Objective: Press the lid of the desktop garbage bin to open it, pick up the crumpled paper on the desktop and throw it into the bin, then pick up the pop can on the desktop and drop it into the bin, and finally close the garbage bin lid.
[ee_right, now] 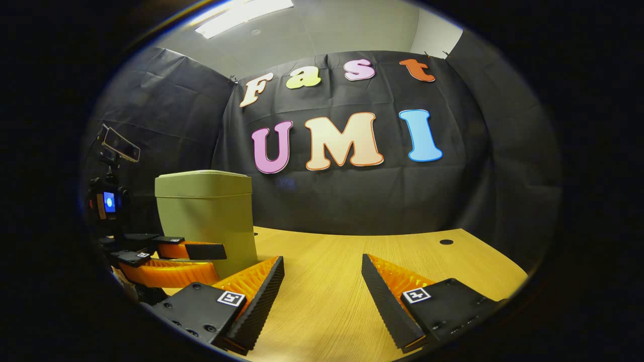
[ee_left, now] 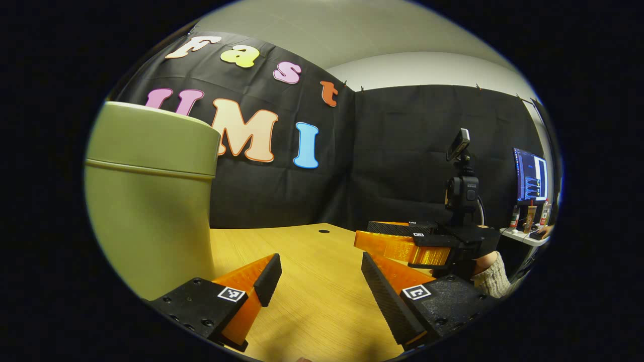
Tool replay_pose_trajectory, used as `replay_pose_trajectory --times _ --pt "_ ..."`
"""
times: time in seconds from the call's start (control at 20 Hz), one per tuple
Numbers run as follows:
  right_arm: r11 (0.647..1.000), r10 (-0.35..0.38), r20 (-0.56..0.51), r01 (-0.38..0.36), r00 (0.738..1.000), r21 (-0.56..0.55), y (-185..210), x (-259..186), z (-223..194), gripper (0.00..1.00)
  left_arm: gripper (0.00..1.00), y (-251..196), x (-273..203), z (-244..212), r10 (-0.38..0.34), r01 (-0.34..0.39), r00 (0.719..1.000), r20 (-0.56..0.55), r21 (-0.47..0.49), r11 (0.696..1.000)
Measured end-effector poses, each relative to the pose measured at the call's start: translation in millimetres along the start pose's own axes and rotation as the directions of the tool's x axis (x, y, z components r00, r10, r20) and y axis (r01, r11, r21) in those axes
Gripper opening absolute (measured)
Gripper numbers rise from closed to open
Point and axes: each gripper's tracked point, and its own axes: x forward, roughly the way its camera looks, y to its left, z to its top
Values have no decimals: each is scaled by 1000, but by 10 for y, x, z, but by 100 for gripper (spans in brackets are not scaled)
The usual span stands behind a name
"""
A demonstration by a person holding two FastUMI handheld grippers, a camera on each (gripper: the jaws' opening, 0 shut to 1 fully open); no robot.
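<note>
The pale green desktop bin (ee_left: 151, 201) stands close at the left in the left gripper view, its lid (ee_left: 151, 138) down flat. My left gripper (ee_left: 319, 274) hovers low over the wooden desktop (ee_left: 312, 251) just right of the bin, open with nothing between its fingers. My right gripper (ee_left: 363, 234) is farther right, held by a hand in a knitted sleeve (ee_left: 490, 274). In the right gripper view, the bin (ee_right: 206, 216) stands at the left with the left gripper (ee_right: 219, 264) beside its base. My right gripper (ee_right: 322, 274) is open over bare desktop.
A cable hole (ee_left: 324, 232) lies near the desktop's far edge, seen too as a cable hole (ee_right: 446, 242) at the right. Black cloth walls close the back and sides. A side desk with a monitor (ee_left: 531, 176) stands beyond the right gripper.
</note>
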Motion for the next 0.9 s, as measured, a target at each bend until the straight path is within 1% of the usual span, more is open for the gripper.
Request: replay_pose_trajectory --times 0.05,0.1,0.15,0.2,0.9 --pt "1000 -1 0 1 1000 2 38 -53 -44 97 97 1 -2 4 1 -1 1000 2 4 1000" --pt "1000 -1 2 1 1000 3 38 -54 -39 94 97 0 -8 13 2 -2 1000 5 8 1000" --pt "1000 -1 3 1 1000 4 35 -51 -43 94 97 3 -11 21 2 -2 1000 8 11 1000" --pt "1000 1 3 -1 1000 4 43 -53 -37 97 97 5 -7 34 3 -3 1000 9 14 1000" --pt "1000 2 11 -2 1000 0 8 15 24 97 97 -6 -7 9 2 -2 1000 5 13 1000"
